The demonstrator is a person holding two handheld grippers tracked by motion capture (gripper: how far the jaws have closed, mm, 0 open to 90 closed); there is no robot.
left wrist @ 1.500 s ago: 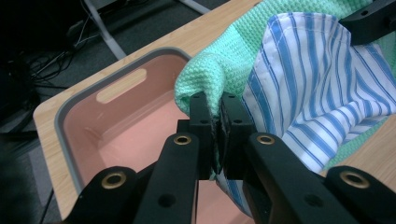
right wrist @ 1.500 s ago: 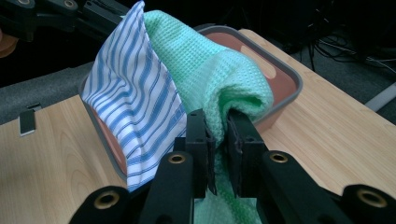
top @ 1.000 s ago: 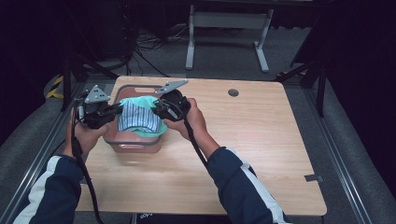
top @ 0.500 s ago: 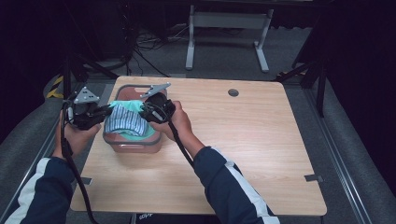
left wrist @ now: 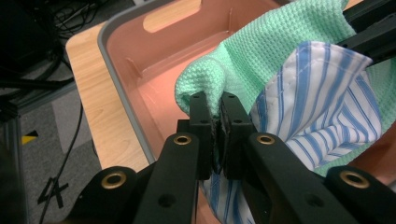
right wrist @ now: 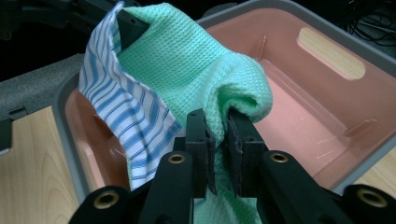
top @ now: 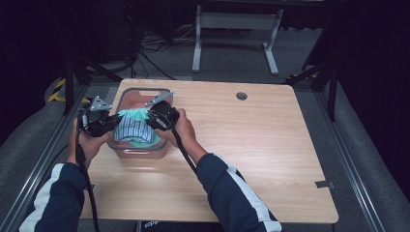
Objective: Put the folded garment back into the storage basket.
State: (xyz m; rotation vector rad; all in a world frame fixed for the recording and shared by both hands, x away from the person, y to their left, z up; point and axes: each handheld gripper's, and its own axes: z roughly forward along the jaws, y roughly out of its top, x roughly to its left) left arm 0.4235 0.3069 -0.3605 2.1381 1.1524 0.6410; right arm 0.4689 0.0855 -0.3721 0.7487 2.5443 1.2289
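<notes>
Light wood-grain desk [top: 251, 145] with rounded corners, standing on grey floor. A round dark grommet hole [top: 241, 95] sits near the far edge, right of centre. One item rests directly on the desk: a pink bin with a grey rim [top: 145, 93], placed at the far left corner, its left side close to the left edge. The bin's far wall has a handle cut-out [left wrist: 168, 17]. The remaining desk surface is bare wood.

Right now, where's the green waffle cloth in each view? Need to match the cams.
High view: green waffle cloth left of centre, held over the pink bin.
Left gripper view: upper centre to right, behind the striped cloth.
Right gripper view: centre, right of the striped cloth.
Shared landmark: the bin's slot handle.
</notes>
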